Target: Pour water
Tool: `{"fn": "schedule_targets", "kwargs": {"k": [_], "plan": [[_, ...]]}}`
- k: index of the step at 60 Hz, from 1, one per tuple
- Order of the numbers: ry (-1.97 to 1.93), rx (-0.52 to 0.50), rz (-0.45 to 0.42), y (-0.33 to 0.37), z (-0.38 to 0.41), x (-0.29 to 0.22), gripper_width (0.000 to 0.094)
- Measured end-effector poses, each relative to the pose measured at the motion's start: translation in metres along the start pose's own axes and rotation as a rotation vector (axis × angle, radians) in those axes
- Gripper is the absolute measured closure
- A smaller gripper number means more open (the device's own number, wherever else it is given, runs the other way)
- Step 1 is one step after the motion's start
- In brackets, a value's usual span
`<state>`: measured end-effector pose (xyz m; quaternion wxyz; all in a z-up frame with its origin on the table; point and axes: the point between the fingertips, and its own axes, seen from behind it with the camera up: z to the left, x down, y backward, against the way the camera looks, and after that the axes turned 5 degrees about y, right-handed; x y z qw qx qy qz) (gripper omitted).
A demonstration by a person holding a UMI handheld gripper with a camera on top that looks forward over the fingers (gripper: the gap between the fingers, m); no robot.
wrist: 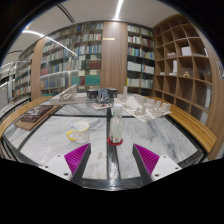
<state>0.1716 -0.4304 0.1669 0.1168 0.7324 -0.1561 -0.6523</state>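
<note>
A clear plastic bottle point(116, 127) stands upright on a small red coaster point(116, 142) on the white marble table point(45, 140), just ahead of my fingers and midway between them. A pale cup point(81, 126) sits on a saucer to the left of the bottle. My gripper point(112, 158) is open and empty, its magenta pads point(77, 156) spread wide, short of the bottle.
A dark tray with items point(36, 114) lies at the far left of the table. Papers and white cloth point(140, 105) clutter the far side. A wooden bench point(193, 128) runs along the right. Bookshelves point(185, 65) line the walls.
</note>
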Motion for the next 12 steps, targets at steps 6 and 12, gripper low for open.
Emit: {"fn": "schedule_targets", "kwargs": {"k": [6,12], "plan": [[0.017,0.012,-0.003,0.012,0.0,0.001,0.0079],[0.046,0.026,-0.001,0.018,-0.004,0.002,0.0079]]}}
